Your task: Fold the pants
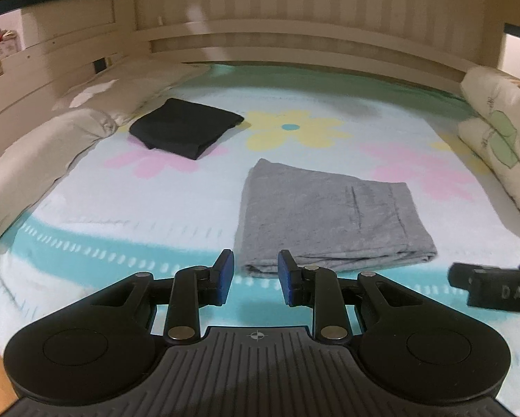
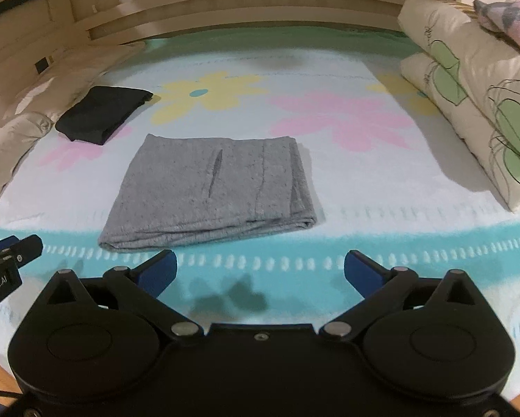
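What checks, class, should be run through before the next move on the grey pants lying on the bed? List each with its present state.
1. Grey pants folded into a compact rectangle: ok.
2. Pants lying flat on the floral bedsheet, free of both grippers: ok.
3. Right hand-held gripper open and empty: ok.
4. Left hand-held gripper empty, its jaws narrowly apart: ok.
5. Folded black garment lying apart from the pants: ok.
6. Hidden layers of the pants even underneath: cannot tell.
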{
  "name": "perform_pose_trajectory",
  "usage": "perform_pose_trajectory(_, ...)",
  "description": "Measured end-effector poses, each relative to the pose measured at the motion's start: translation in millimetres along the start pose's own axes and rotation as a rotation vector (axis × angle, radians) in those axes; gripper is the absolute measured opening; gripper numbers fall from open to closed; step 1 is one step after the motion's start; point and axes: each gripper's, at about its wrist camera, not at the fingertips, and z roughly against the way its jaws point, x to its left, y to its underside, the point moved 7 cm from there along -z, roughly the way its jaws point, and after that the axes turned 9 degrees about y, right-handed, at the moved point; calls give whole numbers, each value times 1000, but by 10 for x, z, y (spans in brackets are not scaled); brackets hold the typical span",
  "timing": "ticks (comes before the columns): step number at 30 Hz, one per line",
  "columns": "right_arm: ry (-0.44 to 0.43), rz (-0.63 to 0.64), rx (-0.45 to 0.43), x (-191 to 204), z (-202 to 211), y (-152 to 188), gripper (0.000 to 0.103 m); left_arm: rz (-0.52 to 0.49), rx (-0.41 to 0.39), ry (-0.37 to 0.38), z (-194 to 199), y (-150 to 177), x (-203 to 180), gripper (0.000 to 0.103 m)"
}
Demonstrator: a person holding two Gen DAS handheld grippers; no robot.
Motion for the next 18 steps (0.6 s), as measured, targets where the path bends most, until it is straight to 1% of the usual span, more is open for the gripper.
perform_pose_trajectory(4, 15, 7, -4, -7, -9, 43, 102, -17, 29, -4, -78, 19, 1, 27)
perform_pose_trajectory(8, 43, 14, 13, 0, -80, 74, 102, -1, 63, 3, -141, 75, 13, 27)
perform_pose_trajectory(12, 27, 1, 45, 42, -138, 91, 102, -16, 73, -2, -174, 104, -13, 27)
perform_pose_trajectory(18, 38, -4, 42, 49, -141, 86, 102, -36, 80, -5, -195, 135, -49, 27)
